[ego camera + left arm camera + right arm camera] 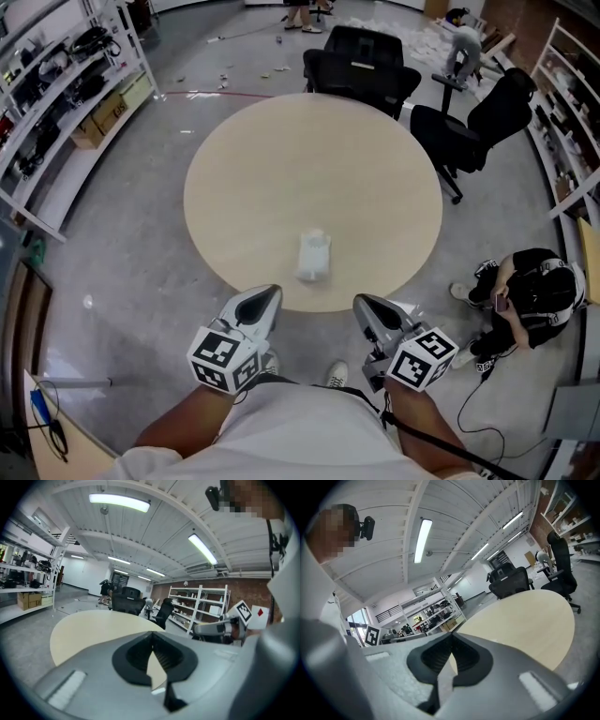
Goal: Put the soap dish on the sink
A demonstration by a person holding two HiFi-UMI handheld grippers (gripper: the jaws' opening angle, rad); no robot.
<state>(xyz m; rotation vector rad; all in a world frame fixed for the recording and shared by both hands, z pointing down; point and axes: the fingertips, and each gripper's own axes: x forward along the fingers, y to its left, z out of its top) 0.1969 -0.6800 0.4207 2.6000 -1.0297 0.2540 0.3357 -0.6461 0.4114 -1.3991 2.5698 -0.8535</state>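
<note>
A lab-like workroom: white storage racks [70, 52] holding boxes [111, 111] at upper left, black office chairs [361, 58] at top, round table [309, 169] at centre, grey concrete floor [122, 253].

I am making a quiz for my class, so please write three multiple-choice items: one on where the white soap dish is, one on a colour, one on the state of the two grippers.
1. Where is the soap dish?
A. on the floor
B. on the table, near the person's edge
C. on a chair

2. What colour is the table top?
A. black
B. red
C. light beige

3. How are the left gripper and right gripper?
A. both shut, empty
B. both wide open
C. each holding a cup

Answers: 1 B, it lies on the table top; 2 C, the top is pale beige; 3 A, each gripper view shows jaws together, nothing between.
</note>
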